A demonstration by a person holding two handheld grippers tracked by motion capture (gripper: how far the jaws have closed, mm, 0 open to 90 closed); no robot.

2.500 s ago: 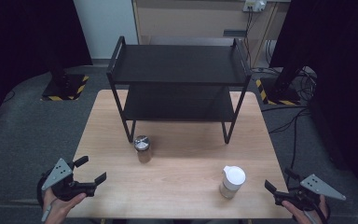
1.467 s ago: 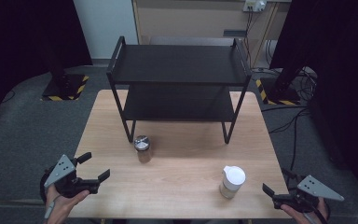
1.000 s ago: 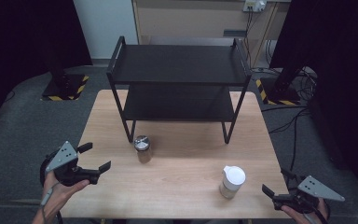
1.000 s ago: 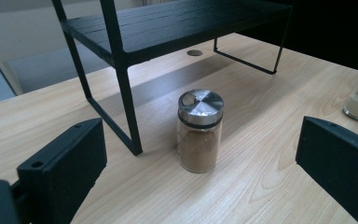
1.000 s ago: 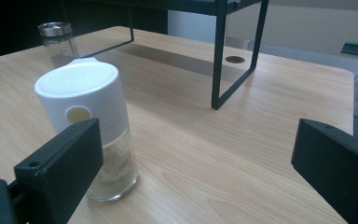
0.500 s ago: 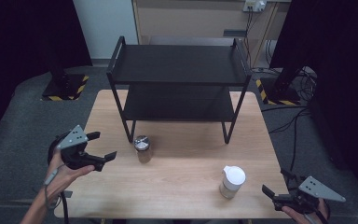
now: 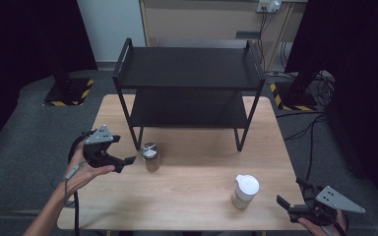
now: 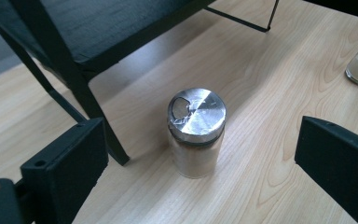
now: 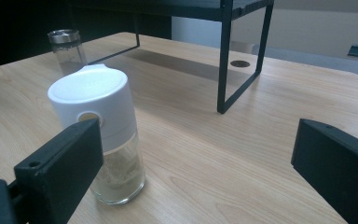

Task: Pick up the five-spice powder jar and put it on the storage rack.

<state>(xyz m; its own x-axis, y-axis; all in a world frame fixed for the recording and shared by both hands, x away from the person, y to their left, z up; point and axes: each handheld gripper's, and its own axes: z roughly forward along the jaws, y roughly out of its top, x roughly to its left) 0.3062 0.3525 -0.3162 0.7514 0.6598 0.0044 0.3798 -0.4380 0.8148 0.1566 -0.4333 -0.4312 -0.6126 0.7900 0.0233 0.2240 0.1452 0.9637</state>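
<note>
A small glass jar (image 7: 150, 156) with a shiny metal lid stands on the wooden table (image 7: 192, 211), in front of the rack's left front leg. My left gripper (image 7: 124, 150) is open just to its left, jaws pointing at it and apart from it. In the left gripper view the jar (image 8: 196, 135) stands ahead, between the two fingers (image 8: 70, 158) but beyond them. A white-capped glass bottle (image 7: 245, 191) stands near the front right. My right gripper (image 7: 291, 195) is open to its right. The bottle (image 9: 103, 135) is close by the left finger (image 9: 60, 168) in the right gripper view.
A black two-tier metal rack (image 7: 189, 69) takes up the back half of the table, both shelves bare. Its right front leg (image 9: 223, 60) stands beyond the bottle. Dark floor and cables surround the table.
My left gripper has risen from the table's front left corner and moved forward and right, up to the metal-lidded jar. The right gripper has hardly moved.
</note>
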